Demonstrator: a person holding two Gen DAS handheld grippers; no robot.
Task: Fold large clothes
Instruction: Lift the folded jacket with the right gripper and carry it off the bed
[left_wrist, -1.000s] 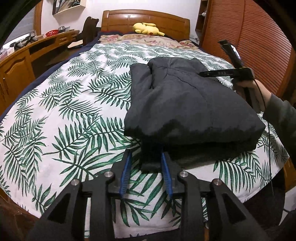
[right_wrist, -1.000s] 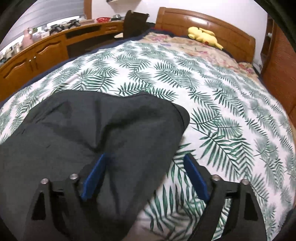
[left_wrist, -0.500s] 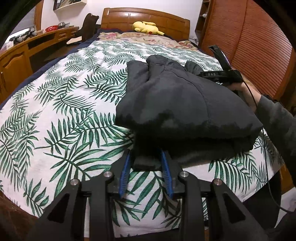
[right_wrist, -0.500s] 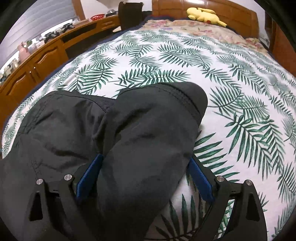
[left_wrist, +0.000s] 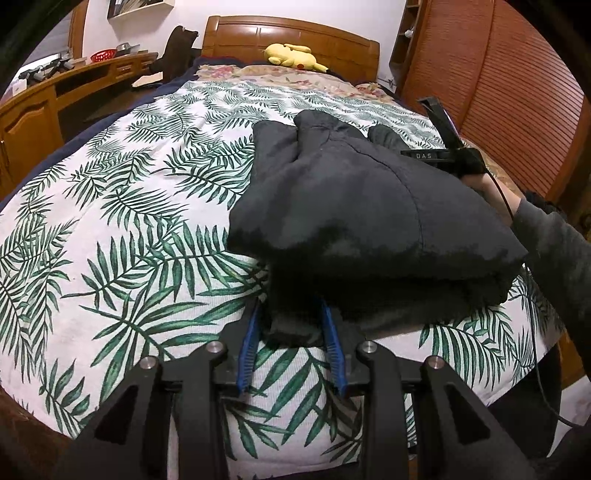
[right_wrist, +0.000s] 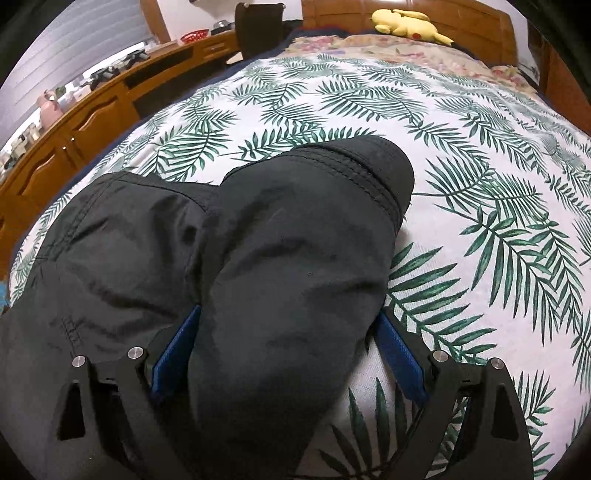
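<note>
A dark grey jacket (left_wrist: 362, 206) lies folded in a thick pile on the palm-leaf bedspread (left_wrist: 129, 221), near the bed's right front edge. My left gripper (left_wrist: 291, 332) is shut on a bunched fold at the jacket's near hem. In the right wrist view the jacket's sleeve (right_wrist: 295, 258), with its cuff pointing away, fills the space between the wide-apart blue pads (right_wrist: 177, 347) of my right gripper (right_wrist: 288, 350). The right gripper also shows in the left wrist view (left_wrist: 439, 155), at the jacket's far right side.
A yellow plush toy (left_wrist: 291, 55) lies by the wooden headboard (left_wrist: 288, 33). A wooden desk with drawers (left_wrist: 44, 103) runs along the left side. A slatted wooden wardrobe (left_wrist: 517, 81) stands on the right. The bed's front edge is right under my left gripper.
My right gripper has moved forward over the sleeve, which now lies between its pads. My left gripper keeps its hold on the hem, and the jacket has bunched up a little higher.
</note>
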